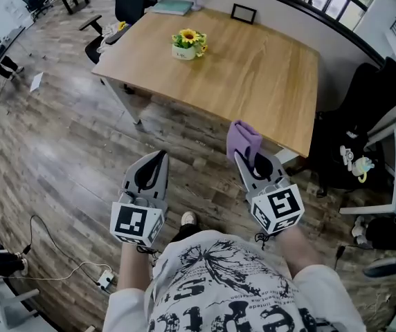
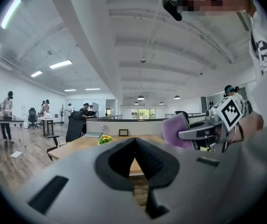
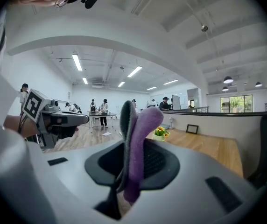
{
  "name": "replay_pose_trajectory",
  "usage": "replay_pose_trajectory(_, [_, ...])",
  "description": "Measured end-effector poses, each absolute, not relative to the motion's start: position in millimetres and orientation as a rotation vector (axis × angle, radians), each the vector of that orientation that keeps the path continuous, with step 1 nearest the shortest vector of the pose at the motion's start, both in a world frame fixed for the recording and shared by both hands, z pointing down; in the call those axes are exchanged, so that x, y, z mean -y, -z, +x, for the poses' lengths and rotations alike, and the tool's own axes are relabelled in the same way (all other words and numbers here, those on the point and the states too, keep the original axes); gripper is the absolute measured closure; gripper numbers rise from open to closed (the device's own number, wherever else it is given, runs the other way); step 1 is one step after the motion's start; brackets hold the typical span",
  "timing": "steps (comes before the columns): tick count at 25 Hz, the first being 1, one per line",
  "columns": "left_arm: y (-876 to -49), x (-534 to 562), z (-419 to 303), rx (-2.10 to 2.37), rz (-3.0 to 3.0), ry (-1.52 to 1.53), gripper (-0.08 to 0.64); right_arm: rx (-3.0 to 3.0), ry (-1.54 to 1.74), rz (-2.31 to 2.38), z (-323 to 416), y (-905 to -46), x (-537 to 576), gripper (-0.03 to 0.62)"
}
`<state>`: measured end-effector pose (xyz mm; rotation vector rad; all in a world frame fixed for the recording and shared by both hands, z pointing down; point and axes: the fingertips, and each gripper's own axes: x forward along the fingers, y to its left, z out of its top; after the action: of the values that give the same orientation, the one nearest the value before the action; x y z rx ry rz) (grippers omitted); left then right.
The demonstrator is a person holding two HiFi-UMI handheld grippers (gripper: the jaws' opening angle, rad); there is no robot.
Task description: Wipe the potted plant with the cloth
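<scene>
A small potted plant [image 1: 187,44] with yellow flowers in a white pot stands on the wooden table [image 1: 253,81], toward its far left; it also shows as the potted plant [image 2: 105,139] and the potted plant [image 3: 160,133] in the gripper views. My right gripper [image 1: 237,153] is shut on a purple cloth [image 1: 243,140], which sticks up between its jaws as the cloth [image 3: 140,139]. My left gripper [image 1: 162,155] is shut with nothing in it. Both hang over the floor, short of the table's near edge.
A black picture frame [image 1: 244,13] and a teal book [image 1: 172,7] lie at the table's far side. Office chairs stand at the far left [image 1: 125,2] and at the right [image 1: 371,109]. A cable and power strip [image 1: 104,278] lie on the floor. People stand far off [image 2: 3,111].
</scene>
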<state>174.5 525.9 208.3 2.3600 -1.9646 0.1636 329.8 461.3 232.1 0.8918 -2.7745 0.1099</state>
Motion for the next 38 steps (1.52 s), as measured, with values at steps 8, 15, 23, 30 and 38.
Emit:
replay_pose_trajectory(8, [-221.6,-465.7,84.6,1.905,2.336,-0.154,0.557,2.718,-0.147,0.93,250.7,-246.9,-406.4,0.52])
replay_pose_trajectory(15, [-242.0,-395.9,55.2,1.885,2.307,-0.159,0.557,2.671,-0.226,0.931,223.1,-273.9,-332.0,0.52])
replay_pose_trajectory(23, [-246.6,-274.9,38.1,1.903,2.294,-0.233,0.557,2.664,-0.282,0.931,197.8,-284.2,-197.1,0.52])
replay_pose_trajectory(30, [-256.3,-174.1,22.3,1.903,2.258,-0.235,0.557,2.63,-0.314,0.952,190.8,-293.4,-87.5,0.52])
replay_pose_trajectory(38, [-278.4,-99.2,16.8,1.803,2.327,-0.275,0.557,2.508,-0.398,1.026,190.5,-332.8,-23.5,0.52])
